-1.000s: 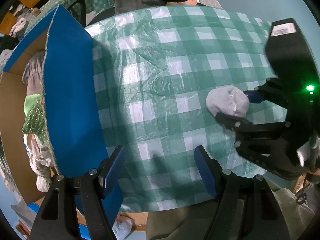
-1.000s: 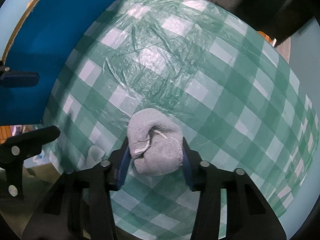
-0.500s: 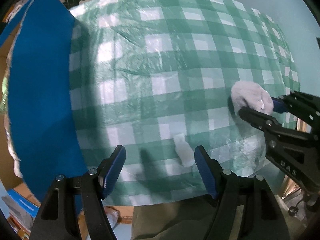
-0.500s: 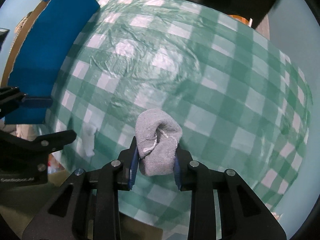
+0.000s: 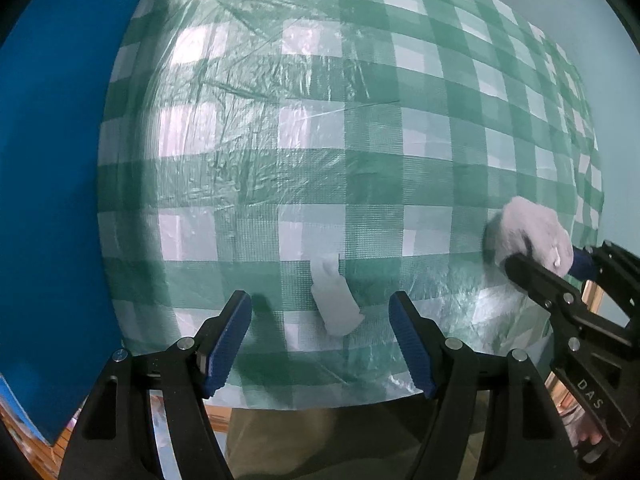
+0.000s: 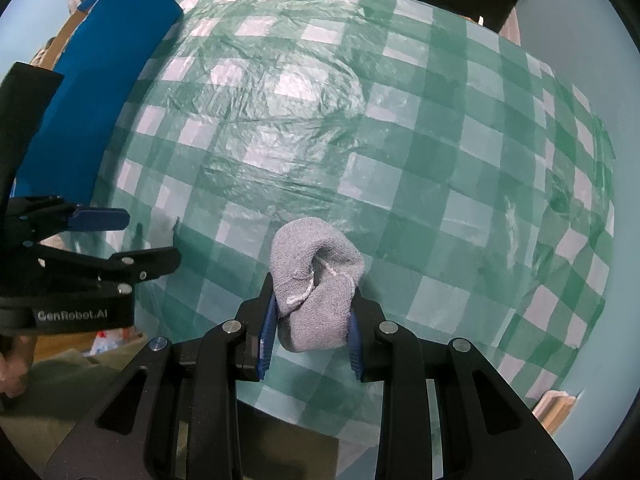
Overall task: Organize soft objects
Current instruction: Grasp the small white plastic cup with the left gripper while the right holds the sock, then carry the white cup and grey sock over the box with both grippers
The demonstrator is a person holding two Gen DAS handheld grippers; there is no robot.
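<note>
Right gripper clamps rolled grey sock, its base hidden between pads. Left gripper spread wide over pale scrap; scrap's nature unclear.

We hold both grippers pointed steeply down. Our left gripper stands wide open, blue pads well apart, nothing pinched between them. Our right gripper is closed on rolled grey sock, its jaws having just been closing, pads pressing sock from both sides. From right wrist view, left gripper sits at far left, just beside right one.
</note>
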